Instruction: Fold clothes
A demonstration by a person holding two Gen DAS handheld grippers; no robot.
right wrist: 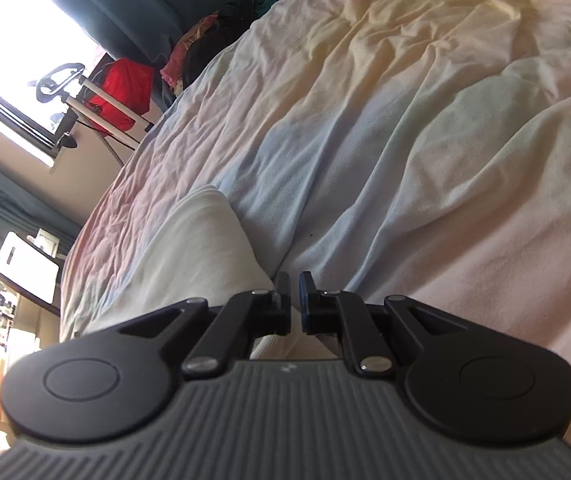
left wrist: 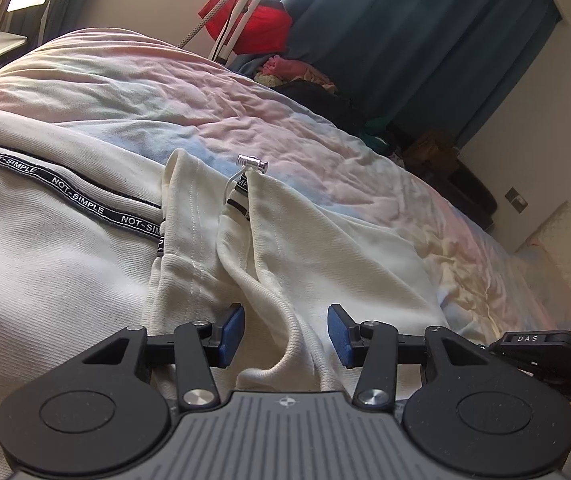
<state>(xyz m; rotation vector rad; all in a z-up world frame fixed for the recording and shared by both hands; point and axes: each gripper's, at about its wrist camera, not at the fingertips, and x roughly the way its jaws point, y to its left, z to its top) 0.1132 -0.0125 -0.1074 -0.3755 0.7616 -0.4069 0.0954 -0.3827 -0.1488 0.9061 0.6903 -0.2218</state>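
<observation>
The white top (left wrist: 65,272) lay flat on the bed (left wrist: 245,100), with a black band of words across it. My left gripper (left wrist: 285,332) sat low over the top's edge, its blue pads (left wrist: 232,330) wide apart, with a bunched fold of cloth between them. A silver cord tip (left wrist: 252,163) stuck up just past that fold. My right gripper (right wrist: 293,300) was almost closed, pinching a bit of the top (right wrist: 205,248) on the bed (right wrist: 425,120).
</observation>
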